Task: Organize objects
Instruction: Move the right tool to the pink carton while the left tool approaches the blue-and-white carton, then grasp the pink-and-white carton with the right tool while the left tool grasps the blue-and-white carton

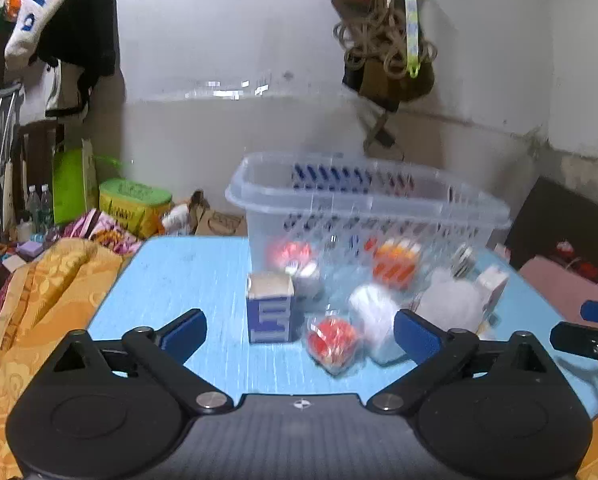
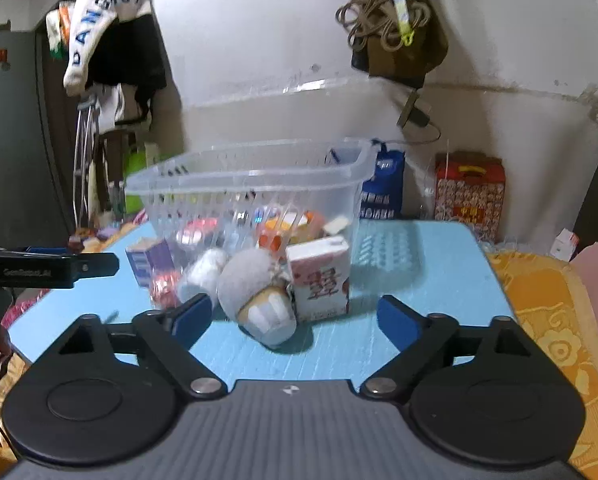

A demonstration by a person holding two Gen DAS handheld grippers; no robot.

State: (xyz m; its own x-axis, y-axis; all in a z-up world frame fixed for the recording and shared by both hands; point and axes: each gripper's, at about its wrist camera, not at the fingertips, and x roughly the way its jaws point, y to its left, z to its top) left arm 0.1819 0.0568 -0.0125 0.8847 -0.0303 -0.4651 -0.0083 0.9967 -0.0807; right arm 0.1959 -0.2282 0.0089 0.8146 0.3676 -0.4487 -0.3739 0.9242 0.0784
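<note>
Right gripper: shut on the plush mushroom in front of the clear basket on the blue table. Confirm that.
Not quite. The right gripper is open, its jaws spread wide and holding nothing. The plush mushroom lies free on the blue table in front of the clear basket, as the right wrist view shows.

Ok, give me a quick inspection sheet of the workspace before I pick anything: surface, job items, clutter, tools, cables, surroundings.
Surface: blue table, bare patches at front and right.
Job's things: clear basket at the table's back, already holding several small packets; in front of it stand a blue-white carton, red wrapped packet, white roll, plush mushroom toy and pink carton.
Clutter: nothing seen on the table beyond these.
Tools: left tool open, empty; right tool open, empty, toy ahead of it.
Cables: coiled rope hanging on the wall.
Surroundings: orange bedding, hanging clothes, red gift box.
</note>
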